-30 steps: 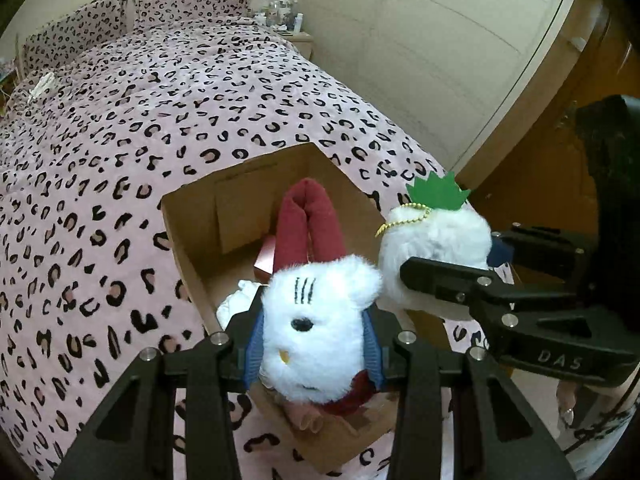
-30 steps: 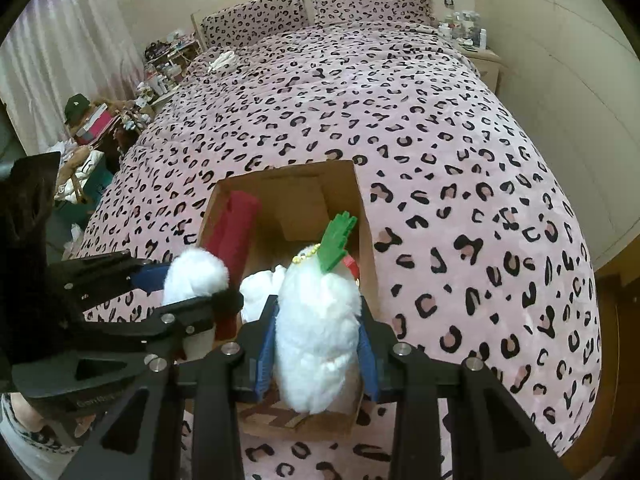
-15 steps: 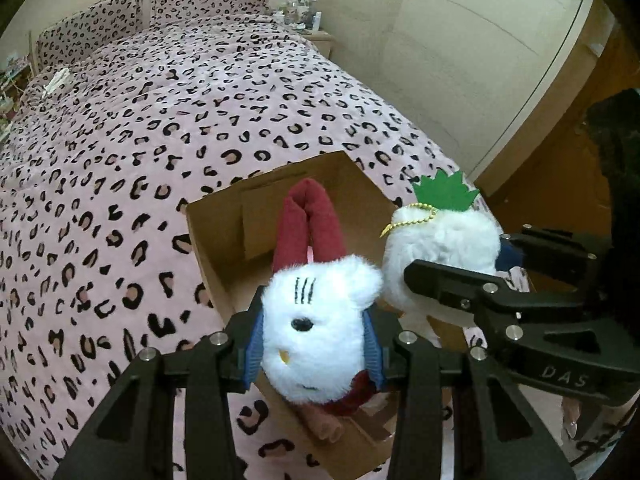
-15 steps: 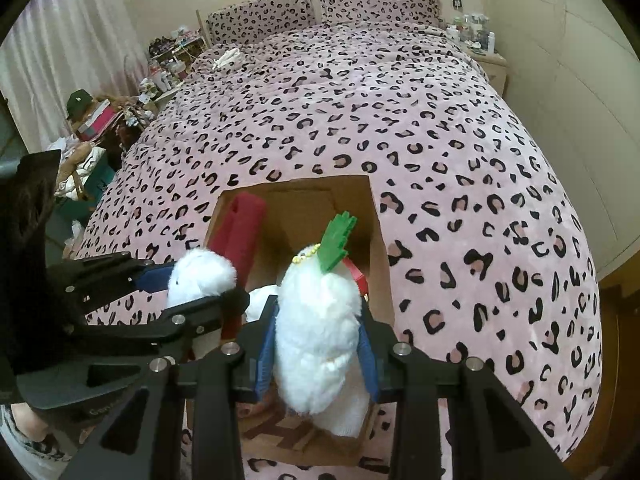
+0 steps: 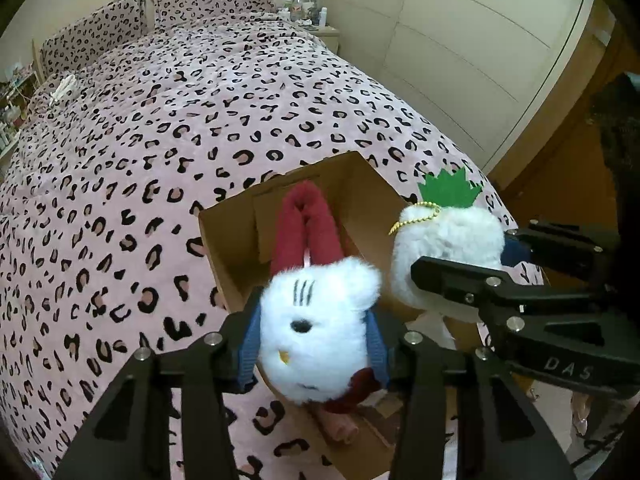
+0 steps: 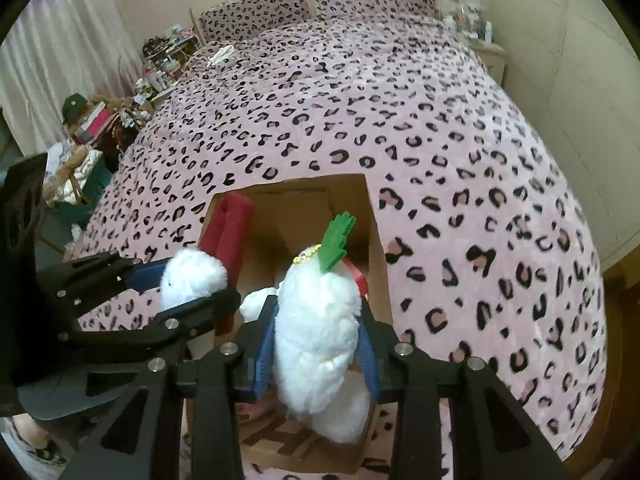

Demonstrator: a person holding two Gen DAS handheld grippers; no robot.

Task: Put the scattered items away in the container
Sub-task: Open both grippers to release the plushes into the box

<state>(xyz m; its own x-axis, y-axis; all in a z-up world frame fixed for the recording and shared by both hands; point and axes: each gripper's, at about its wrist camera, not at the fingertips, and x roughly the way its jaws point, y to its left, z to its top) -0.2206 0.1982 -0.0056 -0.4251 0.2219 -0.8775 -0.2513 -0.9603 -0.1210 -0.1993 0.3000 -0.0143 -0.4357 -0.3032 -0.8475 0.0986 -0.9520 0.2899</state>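
My left gripper (image 5: 316,344) is shut on a white plush head with long red ears (image 5: 316,320), held over the near part of an open cardboard box (image 5: 224,248) on the bed. My right gripper (image 6: 316,344) is shut on a white furry plush with a green felt crown and gold bead chain (image 6: 320,320), held over the same box (image 6: 376,240). In the left wrist view the right gripper (image 5: 472,264) and its plush (image 5: 444,240) sit just to the right. In the right wrist view the left gripper (image 6: 188,284) and its plush (image 6: 192,276) sit to the left. A red item (image 6: 358,276) and something white (image 6: 256,300) lie inside the box.
The box sits on a pink leopard-print bedspread (image 5: 160,140) with two matching pillows (image 6: 312,4) at the head. A nightstand with bottles (image 5: 312,8) stands at the far right by a panelled wall (image 5: 460,40). Cluttered shelves and bags (image 6: 88,128) are left of the bed.
Both grippers have pulled back and risen a little with their plush toys still gripped. The box now looks farther away and more of the bed shows.
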